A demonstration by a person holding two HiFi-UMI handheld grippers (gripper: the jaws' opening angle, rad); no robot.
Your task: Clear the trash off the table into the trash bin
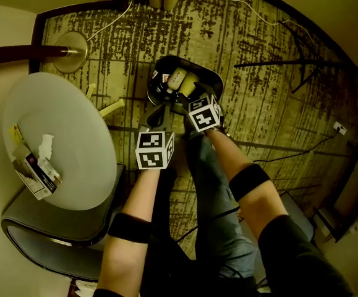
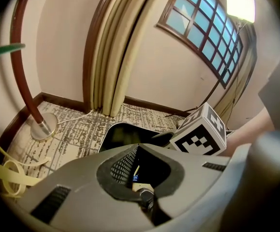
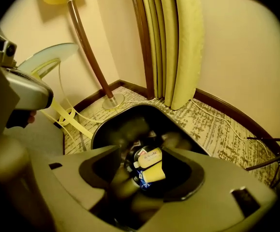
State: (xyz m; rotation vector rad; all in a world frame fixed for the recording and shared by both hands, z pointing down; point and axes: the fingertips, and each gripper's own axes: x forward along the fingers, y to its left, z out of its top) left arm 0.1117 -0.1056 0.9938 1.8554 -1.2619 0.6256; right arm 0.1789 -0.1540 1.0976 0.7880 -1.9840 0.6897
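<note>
At the trash bin (image 3: 125, 120), right gripper (image 3: 144, 153) spread, left gripper (image 2: 139, 151) pressed together; bottle (image 3: 153, 157) lies sideways, cap leftward.

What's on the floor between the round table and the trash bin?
A pale yellow strap lies on the carpet between the table and the trash bin; the head view shows it.

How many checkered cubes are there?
2. One cube is nearer the table; the other is at the near edge of the bin. None seems hidden.
</note>
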